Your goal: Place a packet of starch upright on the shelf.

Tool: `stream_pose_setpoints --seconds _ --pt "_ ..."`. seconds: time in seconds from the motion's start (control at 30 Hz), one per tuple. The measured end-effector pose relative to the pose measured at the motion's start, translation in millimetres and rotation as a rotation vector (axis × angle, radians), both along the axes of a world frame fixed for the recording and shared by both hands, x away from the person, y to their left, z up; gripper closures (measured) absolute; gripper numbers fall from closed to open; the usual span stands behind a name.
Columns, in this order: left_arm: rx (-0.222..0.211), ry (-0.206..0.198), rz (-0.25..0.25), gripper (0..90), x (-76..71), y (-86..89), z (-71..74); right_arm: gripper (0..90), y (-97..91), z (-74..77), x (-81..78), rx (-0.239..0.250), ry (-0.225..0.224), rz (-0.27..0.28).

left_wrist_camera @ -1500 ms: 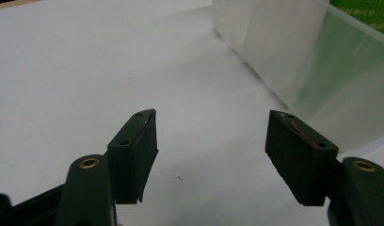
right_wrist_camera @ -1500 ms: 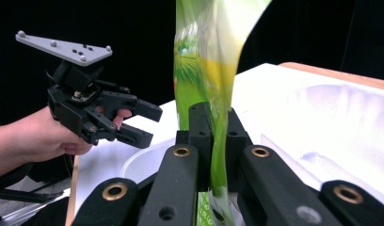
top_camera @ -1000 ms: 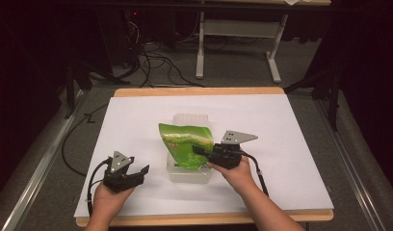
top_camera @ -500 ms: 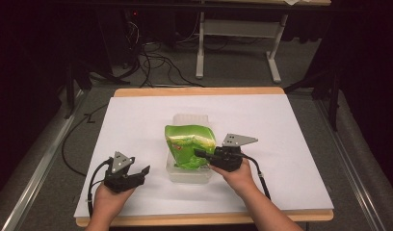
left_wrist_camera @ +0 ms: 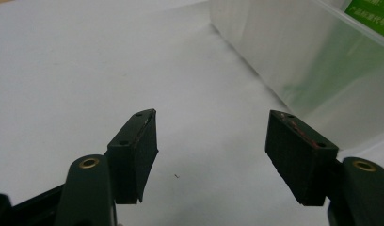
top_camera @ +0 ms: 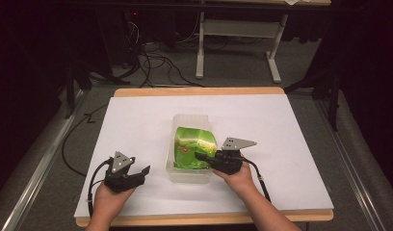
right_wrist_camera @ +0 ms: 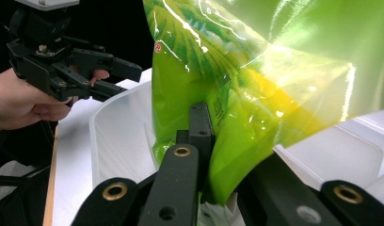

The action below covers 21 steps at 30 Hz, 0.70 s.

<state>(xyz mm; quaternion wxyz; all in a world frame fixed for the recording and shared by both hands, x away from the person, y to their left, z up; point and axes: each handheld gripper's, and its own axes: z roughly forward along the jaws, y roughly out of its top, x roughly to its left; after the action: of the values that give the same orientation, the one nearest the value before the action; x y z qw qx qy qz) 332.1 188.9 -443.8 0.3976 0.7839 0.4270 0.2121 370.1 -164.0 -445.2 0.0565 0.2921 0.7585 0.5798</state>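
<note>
A shiny green snack bag [top_camera: 194, 147] sits partly inside a clear plastic container [top_camera: 189, 119] at the middle of the white table. My right gripper [top_camera: 200, 157] is shut on the bag's near right edge. In the right gripper view its jaws pinch the green bag [right_wrist_camera: 228, 94] over the container's wall [right_wrist_camera: 119, 136]. My left gripper [top_camera: 144, 172] rests on the table just left of the container, open with nothing between its jaws. From the left gripper view, the left gripper [left_wrist_camera: 211, 150] faces bare table, with the container's wall [left_wrist_camera: 298, 61] at its right.
The white tabletop [top_camera: 281, 130] has a wooden border. Past the far edge stand a metal frame [top_camera: 238, 48] and loose cables [top_camera: 156, 67] on the floor. A cable trails from each gripper toward the near edge.
The green bag has shifted a little to the right and settled lower into the container, with the right gripper following it. The left gripper has stayed where it was.
</note>
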Motion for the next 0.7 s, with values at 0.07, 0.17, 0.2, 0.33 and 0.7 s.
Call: stream_pose_setpoints --seconds 0.07,0.17,0.2,0.33,0.7 --pt "0.003 0.0 -0.003 35.1 -0.5 -0.3 0.2 88.0 -0.3 -1.4 -0.3 0.0 -0.001 0.001" --pt "0.001 0.0 -0.002 35.1 -0.7 -0.3 0.5 87.9 -0.8 -2.9 -0.6 0.002 0.0 -0.002" --pt "0.001 0.0 -0.002 35.1 -0.7 -0.4 0.4 87.9 -0.9 -3.4 -0.9 0.001 0.0 -0.003" --pt "-0.001 0.001 -0.002 35.1 -0.7 -1.5 -0.1 88.0 -0.9 -6.9 -2.4 0.006 -0.003 -0.006" --pt "-0.004 -0.003 0.001 35.0 -0.6 0.7 1.0 87.6 -0.5 -2.2 -4.6 -0.006 -0.022 -0.022"
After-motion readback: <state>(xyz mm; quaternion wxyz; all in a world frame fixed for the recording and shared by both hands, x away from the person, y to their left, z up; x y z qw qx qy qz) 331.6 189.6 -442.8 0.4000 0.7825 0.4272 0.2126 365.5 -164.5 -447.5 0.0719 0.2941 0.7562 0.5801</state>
